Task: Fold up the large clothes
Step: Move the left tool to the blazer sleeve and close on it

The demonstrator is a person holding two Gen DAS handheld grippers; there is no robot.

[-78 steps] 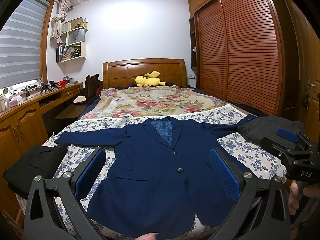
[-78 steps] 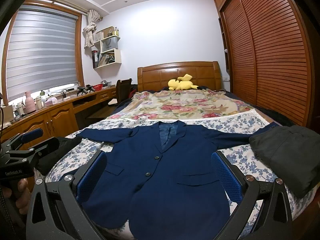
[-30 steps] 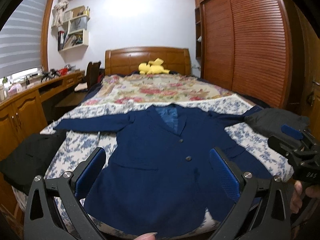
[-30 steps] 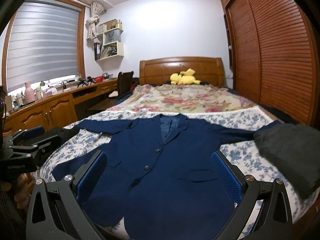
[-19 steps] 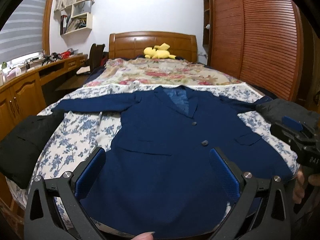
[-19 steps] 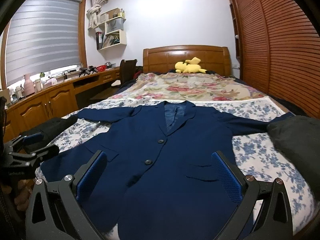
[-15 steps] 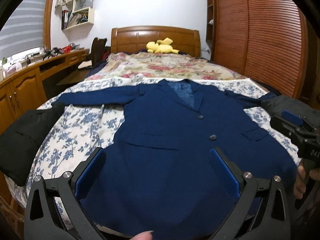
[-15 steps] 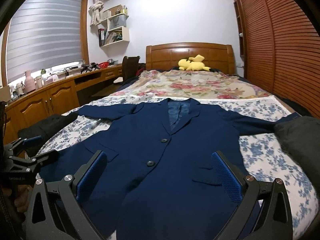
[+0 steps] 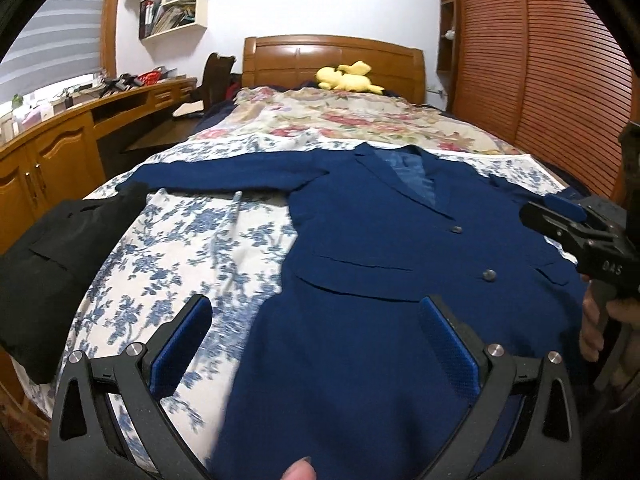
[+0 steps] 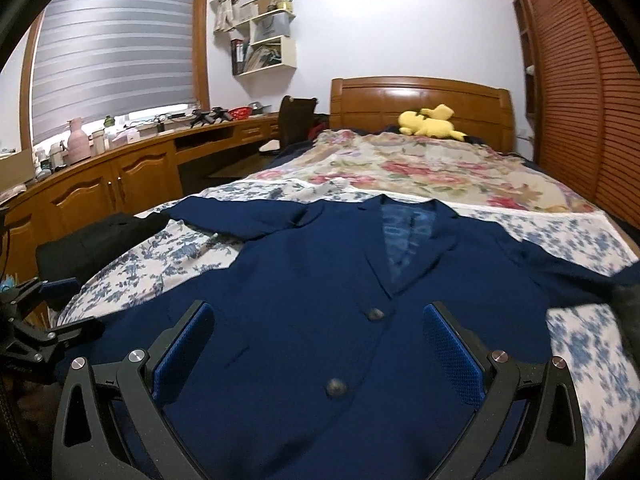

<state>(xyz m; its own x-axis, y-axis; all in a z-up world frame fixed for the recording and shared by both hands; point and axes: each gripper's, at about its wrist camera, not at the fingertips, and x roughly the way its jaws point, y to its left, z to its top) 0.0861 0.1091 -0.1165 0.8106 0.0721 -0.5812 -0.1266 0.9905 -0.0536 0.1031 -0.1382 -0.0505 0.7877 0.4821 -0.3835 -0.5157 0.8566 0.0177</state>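
Navy blazer (image 9: 380, 280) flat on floral bedspread (image 9: 180, 264), left hand-held gripper (image 9: 314, 344) (jaws wide) above hem

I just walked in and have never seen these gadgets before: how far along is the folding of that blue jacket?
Done: the navy blazer lies spread flat, front up, sleeves out, on the floral sheet. In hand: nothing yet; the left gripper and the right gripper hover open above its lower half. Left: every fold, since no part is turned over. A black garment lies at the sheet's edge.

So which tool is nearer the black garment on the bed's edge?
Left. The left tool hovers beside the black garment; the right tool is over the blue jacket, farther away.
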